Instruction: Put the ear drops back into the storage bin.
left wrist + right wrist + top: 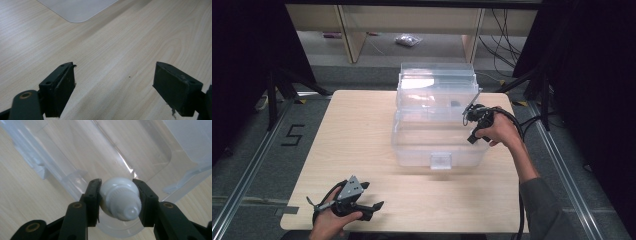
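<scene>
- High view: a clear plastic storage box (437,125) stands open on the pale wooden worktop (362,150), toward its far side, with the clear lid raised behind it and a small latch tab at the middle of its near wall.
- High view: the right hand (498,131) reaches in from the lower right, forearm in a grey sleeve stretched up along the worktop's right edge, and holds the right claw (472,116) over the box's right rim, pointing inward toward the box; a black cable loops off behind the wrist. What the claw carries is too small to make out from here.
- High view: the left hand (329,220) rests low at the near edge of the worktop, well apart from the box, gripping the left claw (374,206), which lies about level and points right, grey three-cornered plate on top.
- Left gripper view: the left claw (113,87) stands wide, its two black pads far apart with bare wood grain between them and nothing held. A rounded corner of the box's base shows at the top of this view.
- Right gripper view: the right claw (120,202) is clamped on a small white tube (120,199), its ribbed cap end facing the camera, both pads pressing its sides. The tube hangs above the box's clear interior, with the rim and a wall running across behind it and worktop wood at both sides.
</scene>
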